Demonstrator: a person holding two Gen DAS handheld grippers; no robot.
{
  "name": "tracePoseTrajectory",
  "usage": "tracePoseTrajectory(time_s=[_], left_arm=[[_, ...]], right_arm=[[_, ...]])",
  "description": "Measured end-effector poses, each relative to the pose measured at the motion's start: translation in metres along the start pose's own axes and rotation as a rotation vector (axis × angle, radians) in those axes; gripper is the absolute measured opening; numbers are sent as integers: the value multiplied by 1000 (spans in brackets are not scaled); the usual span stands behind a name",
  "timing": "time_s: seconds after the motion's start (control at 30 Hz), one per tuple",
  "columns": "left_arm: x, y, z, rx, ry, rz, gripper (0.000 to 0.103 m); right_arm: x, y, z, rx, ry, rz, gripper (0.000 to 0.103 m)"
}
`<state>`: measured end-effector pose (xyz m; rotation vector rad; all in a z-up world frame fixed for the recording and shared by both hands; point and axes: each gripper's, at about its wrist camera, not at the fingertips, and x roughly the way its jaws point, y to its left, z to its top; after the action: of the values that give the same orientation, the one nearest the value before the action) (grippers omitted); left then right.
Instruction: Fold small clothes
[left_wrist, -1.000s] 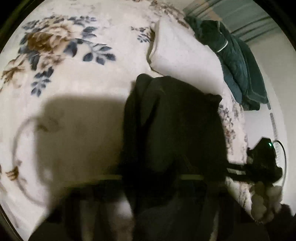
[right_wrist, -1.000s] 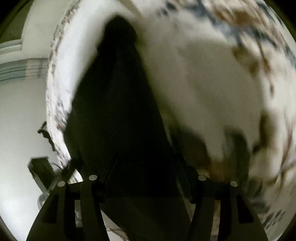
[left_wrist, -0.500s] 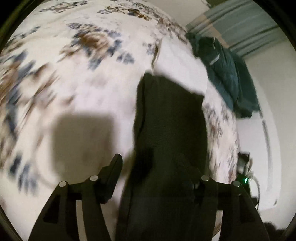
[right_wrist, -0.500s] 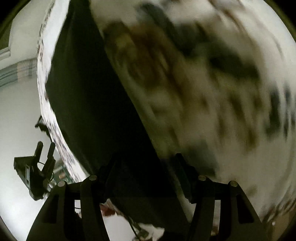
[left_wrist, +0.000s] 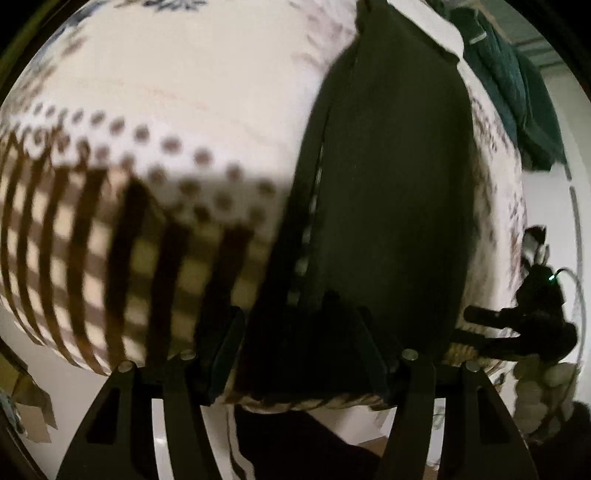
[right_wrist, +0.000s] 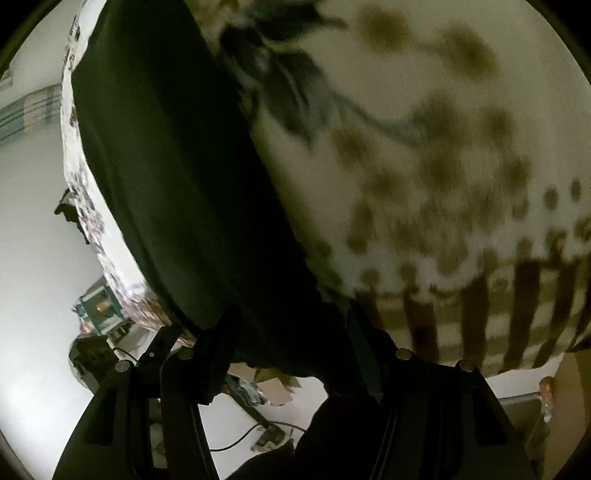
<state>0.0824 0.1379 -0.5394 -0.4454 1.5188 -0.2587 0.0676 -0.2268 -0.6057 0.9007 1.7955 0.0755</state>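
Observation:
A dark, near-black small garment (left_wrist: 391, 184) lies flat on a cream floral blanket (left_wrist: 192, 96), stretched away from the bed's near edge. My left gripper (left_wrist: 299, 350) is open, its jaws spread either side of the garment's near end. The right gripper (left_wrist: 517, 332) shows at the far right of the left wrist view, beside the garment's corner. In the right wrist view the same garment (right_wrist: 177, 166) runs up the left side, and my right gripper (right_wrist: 291, 350) stands open around its near edge. The cloth between the jaws is too dark to show any contact.
A dark green jacket (left_wrist: 513, 88) lies on the bed beyond the garment. The blanket has a brown striped and dotted border (left_wrist: 110, 236) at the bed's edge. Below the edge, the floor holds cables and small items (right_wrist: 266, 432).
Both grippers have drawn back toward the bed's near edge and dropped lower. The garment, bunched a second ago, now lies stretched out flat. The blanket's striped border has come into view.

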Motion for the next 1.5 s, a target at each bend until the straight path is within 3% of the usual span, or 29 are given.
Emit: tracePoseTrajectory(time_s=[0.03,0.13,0.2,0.23,0.47,0.63,0.73,0.8,0.87,0.9,1.1,1.3,1.33,1.37,1.4,1.43,1.5], left_arm=[[6,-4,-3,15,-3,13,56],[9,-9,-9,32,-45,51,9],[1,-10,-12,9,-90,43,9],[-4,-9,-13,2,-109,39,8],[-43,7,-20,1,-180,-21,8],[-15,30,-16,-9,-122,-5,8],[-15,42,-16,-76,-97,-71,13],[-22,50,-17,-124,-90,-158,29],[-27,67,-20,-170,-108,-263,58],[-27,77,-20,-187,-113,-289,62],[2,83,-14,-134,-30,-308,65],[5,59,-11,-69,-43,-272,69],[2,58,-13,-60,-49,-270,55],[3,57,-15,-66,-41,-266,9],[6,59,-18,-85,-17,-276,9],[5,63,-21,-107,-20,-299,9],[-1,67,-25,-127,-35,-313,9]], right_arm=[[3,-4,-6,-3,-1,-9,61],[18,2,-18,-15,-13,-16,57],[28,3,-26,-37,-17,-26,32],[30,3,-29,-42,-20,-39,13],[35,28,-51,-116,-99,-106,7],[48,35,-47,-181,-75,-176,7],[53,44,-43,-185,-44,-178,12],[53,43,-40,-167,-13,-138,23],[49,28,-38,-147,6,-70,51],[49,22,-41,-138,12,-42,53],[71,2,-40,-120,76,23,53],[77,-2,-37,-91,83,58,55],[76,-2,-38,-89,78,61,54],[76,-2,-40,-93,68,59,49],[75,-1,-42,-104,60,57,43],[75,0,-46,-117,53,43,27],[72,-1,-49,-123,50,63,14]])
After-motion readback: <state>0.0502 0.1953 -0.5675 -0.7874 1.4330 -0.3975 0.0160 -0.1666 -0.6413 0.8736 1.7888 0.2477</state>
